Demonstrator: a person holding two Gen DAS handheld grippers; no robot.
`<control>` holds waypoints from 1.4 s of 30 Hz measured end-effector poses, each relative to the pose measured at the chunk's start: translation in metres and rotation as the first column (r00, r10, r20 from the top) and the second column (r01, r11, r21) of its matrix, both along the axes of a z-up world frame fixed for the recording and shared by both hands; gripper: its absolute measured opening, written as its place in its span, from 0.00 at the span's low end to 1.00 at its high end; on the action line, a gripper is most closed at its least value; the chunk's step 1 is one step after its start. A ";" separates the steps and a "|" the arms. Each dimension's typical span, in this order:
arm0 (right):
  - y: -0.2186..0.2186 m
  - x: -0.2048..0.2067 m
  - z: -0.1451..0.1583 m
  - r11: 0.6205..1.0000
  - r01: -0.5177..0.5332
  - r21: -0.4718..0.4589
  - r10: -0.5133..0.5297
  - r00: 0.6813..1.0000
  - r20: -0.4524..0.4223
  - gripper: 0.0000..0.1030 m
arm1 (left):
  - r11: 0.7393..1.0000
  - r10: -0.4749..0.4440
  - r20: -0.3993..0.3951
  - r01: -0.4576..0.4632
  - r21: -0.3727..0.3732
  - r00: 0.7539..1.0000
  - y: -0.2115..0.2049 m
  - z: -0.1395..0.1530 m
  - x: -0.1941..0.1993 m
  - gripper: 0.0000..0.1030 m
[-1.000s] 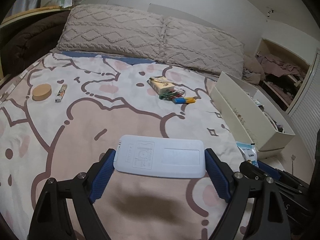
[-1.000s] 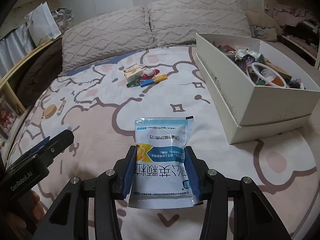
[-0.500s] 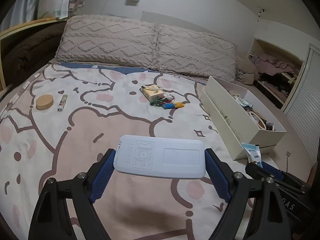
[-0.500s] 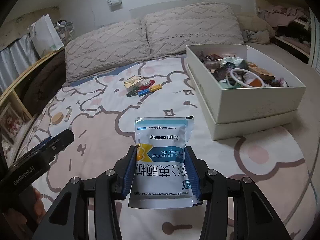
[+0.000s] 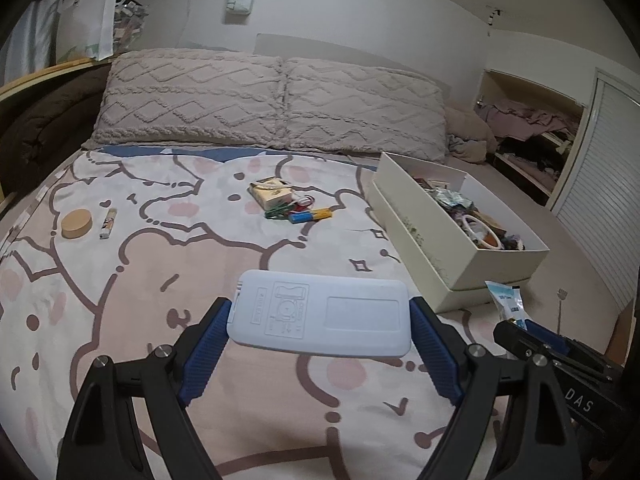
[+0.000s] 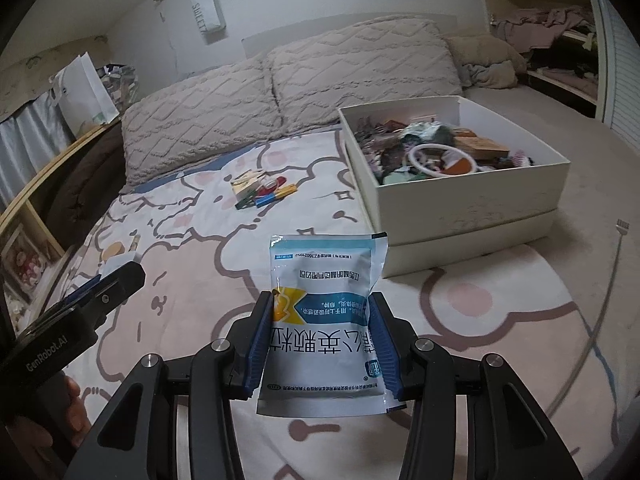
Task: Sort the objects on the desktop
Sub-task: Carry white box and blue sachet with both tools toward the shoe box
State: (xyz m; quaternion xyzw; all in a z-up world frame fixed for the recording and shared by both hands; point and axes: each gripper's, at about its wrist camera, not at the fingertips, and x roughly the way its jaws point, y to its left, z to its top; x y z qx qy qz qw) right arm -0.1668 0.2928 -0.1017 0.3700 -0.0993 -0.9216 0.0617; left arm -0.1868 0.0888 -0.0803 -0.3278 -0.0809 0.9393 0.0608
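My left gripper point(image 5: 320, 314) is shut on a flat white remote-like case point(image 5: 320, 316), held crosswise above the patterned bedspread. A white and blue medicine sachet point(image 6: 326, 320) stands upright between the blue pads of my right gripper point(image 6: 323, 320), which is shut on it. The white storage box point(image 6: 472, 196) full of small items sits on the bed to the right of both grippers; in the left wrist view the box point(image 5: 424, 240) lies ahead and to the right. A small pile of a pack, clips and a blue-yellow tube point(image 5: 292, 202) lies mid-bed.
A round wooden lid point(image 5: 76, 223) and a small lighter point(image 5: 108, 223) rest at the bed's left. Two knitted pillows point(image 5: 272, 104) line the headboard. A long back scratcher point(image 6: 616, 280) lies at the right edge. Open shelves with clothes point(image 5: 532, 132) stand far right.
Both grippers have risen and pulled back with their loads, so the bed and box look farther and lower. The grips have not changed.
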 end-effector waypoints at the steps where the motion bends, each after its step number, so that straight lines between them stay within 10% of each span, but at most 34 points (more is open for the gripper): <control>1: 0.003 0.001 0.001 1.000 0.007 -0.001 -0.007 1.000 -0.001 0.46 | 1.000 -0.007 0.001 0.007 0.001 1.000 0.004 0.000 0.000 0.85; 42: 0.127 -0.008 0.016 0.990 0.138 -0.042 -0.141 0.986 -0.086 0.46 | 0.976 -0.216 -0.044 0.216 -0.003 0.975 0.144 0.025 -0.051 0.85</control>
